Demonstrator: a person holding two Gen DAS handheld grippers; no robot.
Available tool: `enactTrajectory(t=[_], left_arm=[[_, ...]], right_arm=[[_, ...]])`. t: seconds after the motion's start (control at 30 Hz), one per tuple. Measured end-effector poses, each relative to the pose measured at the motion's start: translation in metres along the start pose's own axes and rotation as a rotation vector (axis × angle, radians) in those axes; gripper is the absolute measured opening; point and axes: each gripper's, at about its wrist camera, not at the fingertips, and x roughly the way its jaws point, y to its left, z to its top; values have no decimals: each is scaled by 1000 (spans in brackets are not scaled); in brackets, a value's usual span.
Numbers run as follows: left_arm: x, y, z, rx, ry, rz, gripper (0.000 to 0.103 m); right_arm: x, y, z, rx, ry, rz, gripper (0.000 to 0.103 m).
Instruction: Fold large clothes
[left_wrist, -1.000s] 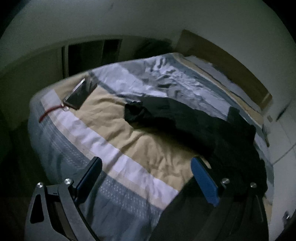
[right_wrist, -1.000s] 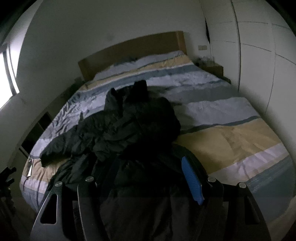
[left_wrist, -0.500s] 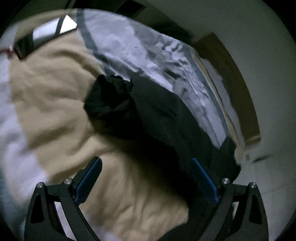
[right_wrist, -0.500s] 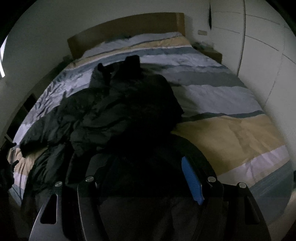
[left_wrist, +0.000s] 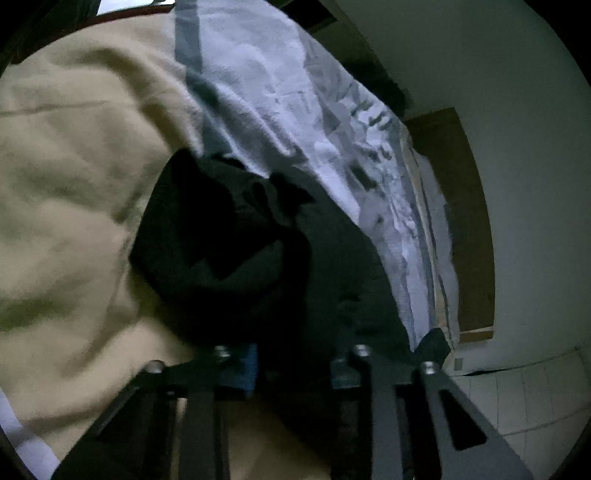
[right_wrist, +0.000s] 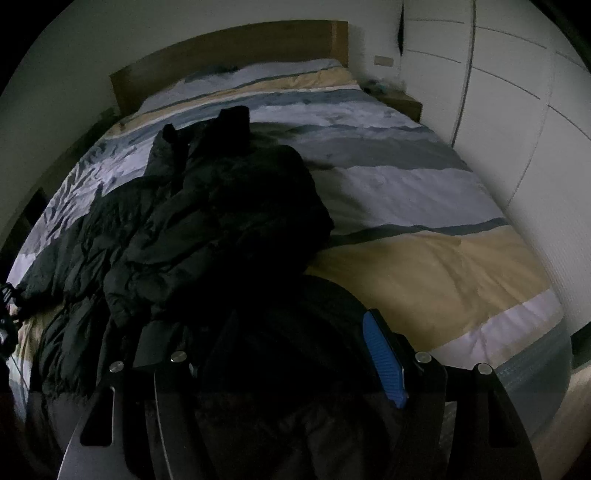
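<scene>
A large black padded jacket lies crumpled on the striped bed cover. Its sleeve stretches over the beige band in the left wrist view. My left gripper has its jaws narrowed around the dark sleeve fabric, which fills the gap between them. My right gripper is open, with its blue pad showing at the right, and it sits low over the jacket's near hem. Its left finger is lost in the dark fabric.
The bed has a wooden headboard at the far end. White wardrobe doors stand along the bed's right side. A wooden nightstand is by the headboard. The room is dim.
My left gripper has dropped toward the sleeve and its jaws have closed in on the dark fabric. My right gripper has moved slightly forward over the jacket and stays open.
</scene>
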Motion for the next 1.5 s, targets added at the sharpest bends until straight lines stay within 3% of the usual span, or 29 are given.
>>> enactTrajectory(t=[0.13, 0.37, 0.67, 0.87, 1.07, 1.23, 1.5], left_arm=[[-14, -20, -4, 56, -19, -18, 14], [-51, -84, -33, 275, -30, -76, 13], [-84, -183, -115, 568, 9, -156, 12], [-87, -238, -191, 725, 64, -190, 12], [-71, -266, -287, 907, 140, -157, 12], [-43, -266, -360, 1022, 207, -98, 12], [3, -245, -434, 1147, 294, 43, 14]], right_arm=[[-8, -1, -2, 3, -12, 16, 69], [-37, -13, -5, 35, -63, 26, 69], [-74, -31, -17, 47, -127, 40, 69], [-92, -54, -27, 90, -154, 43, 70], [-100, -79, -40, 125, -164, 43, 70], [-99, -100, -49, 163, -154, 35, 70], [-97, -122, -58, 195, -140, 29, 71]])
